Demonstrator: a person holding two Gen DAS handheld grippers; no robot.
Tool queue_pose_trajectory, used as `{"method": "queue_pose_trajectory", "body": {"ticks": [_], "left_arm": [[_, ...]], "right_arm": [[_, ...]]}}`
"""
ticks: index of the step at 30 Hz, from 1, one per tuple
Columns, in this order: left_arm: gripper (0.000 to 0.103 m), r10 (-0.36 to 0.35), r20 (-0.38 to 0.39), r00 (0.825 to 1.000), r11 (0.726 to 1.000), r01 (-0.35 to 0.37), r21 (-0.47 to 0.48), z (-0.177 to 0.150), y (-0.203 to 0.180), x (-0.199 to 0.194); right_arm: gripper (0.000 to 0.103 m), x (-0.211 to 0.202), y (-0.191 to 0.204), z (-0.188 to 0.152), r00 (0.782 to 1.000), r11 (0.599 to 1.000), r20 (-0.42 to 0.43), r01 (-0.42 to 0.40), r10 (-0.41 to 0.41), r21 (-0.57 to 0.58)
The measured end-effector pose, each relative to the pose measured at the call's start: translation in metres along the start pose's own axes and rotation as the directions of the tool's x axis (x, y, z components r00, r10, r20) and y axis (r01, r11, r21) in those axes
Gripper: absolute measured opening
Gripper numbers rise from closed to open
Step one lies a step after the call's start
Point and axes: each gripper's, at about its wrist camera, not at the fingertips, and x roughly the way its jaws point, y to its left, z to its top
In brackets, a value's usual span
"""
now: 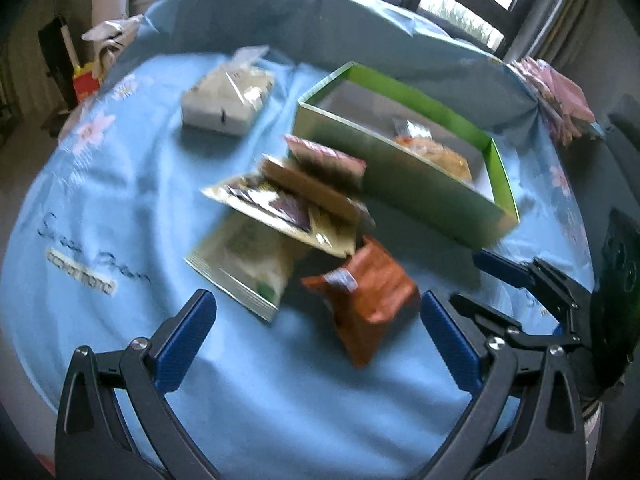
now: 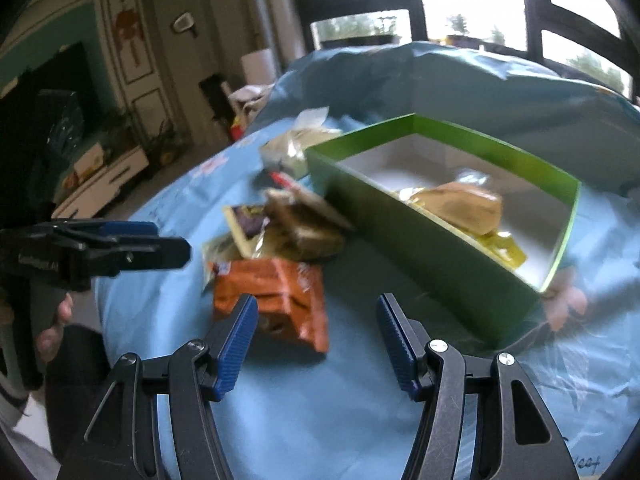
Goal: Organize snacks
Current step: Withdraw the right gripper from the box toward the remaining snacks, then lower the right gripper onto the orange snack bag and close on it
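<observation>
A green box stands open on the blue cloth with yellow snack packets inside. In front of it lies a loose pile: an orange packet, a pale green packet, a gold-and-purple packet, a brown one and a pink one. My left gripper is open just short of the orange packet, with nothing gripped. My right gripper is open beside that packet, near the box's front wall, with nothing between its pads.
A whitish wrapped pack lies behind the pile. Folded pink cloth sits at the table's right edge. A red and yellow carton stands off the table's left. A person's hand holds the left gripper.
</observation>
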Motion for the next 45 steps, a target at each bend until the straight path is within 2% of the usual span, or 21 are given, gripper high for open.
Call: {"method": "queue_pose_trajectory", "body": {"ticks": [5,17,23,25,31,33,36,39,43,45], "left_arm": [[0.102,-0.031,-0.016,0.999,1.000,0.031,-0.002,-0.005,-0.010,0.007],[0.098,-0.096,-0.013,0.995,0.994,0.096,-0.044,-0.008,-0.007,0.018],[0.091,-0.128,-0.016,0.992,0.991,0.127,-0.032,-0.010,-0.009,0.024],[0.078,-0.130,-0.021,0.991,0.991,0.129,-0.025,-0.011,-0.011,0.027],[0.068,-0.134,-0.047,0.990,0.990,0.132,-0.048,-0.010,-0.009,0.041],[0.067,-0.137,-0.051,0.989,0.989,0.135,-0.056,-0.010,-0.008,0.044],[0.057,-0.165,-0.054,0.985,0.985,0.162,-0.066,-0.010,-0.006,0.046],[0.054,-0.146,-0.047,0.988,0.989,0.143,-0.047,-0.009,-0.008,0.045],[0.051,-0.134,-0.035,0.990,0.991,0.133,-0.020,-0.008,-0.009,0.042],[0.050,-0.120,-0.031,0.992,0.993,0.120,0.003,-0.008,-0.011,0.039]], "right_arm": [[0.062,0.008,0.003,-0.009,0.999,1.000,-0.052,-0.010,0.010,-0.015],[0.062,0.028,0.003,-0.015,0.994,1.000,-0.106,-0.024,0.022,-0.019],[0.062,0.040,0.010,-0.017,0.992,0.998,-0.126,-0.036,0.029,-0.052],[0.062,0.042,0.012,-0.017,0.991,0.997,-0.127,-0.041,0.033,-0.063],[0.062,0.047,0.016,-0.011,0.992,0.994,-0.105,-0.083,0.075,-0.068],[0.060,0.049,0.016,-0.010,0.990,0.993,-0.103,-0.099,0.092,-0.064],[0.051,0.053,0.019,-0.008,0.987,0.990,-0.111,-0.124,0.116,-0.062],[0.044,0.055,0.021,-0.008,0.988,0.991,-0.116,-0.110,0.102,-0.072],[0.028,0.053,0.019,-0.008,0.989,0.992,-0.113,-0.106,0.098,-0.064],[0.026,0.052,0.022,-0.009,0.989,0.992,-0.110,-0.107,0.099,-0.070]]}}
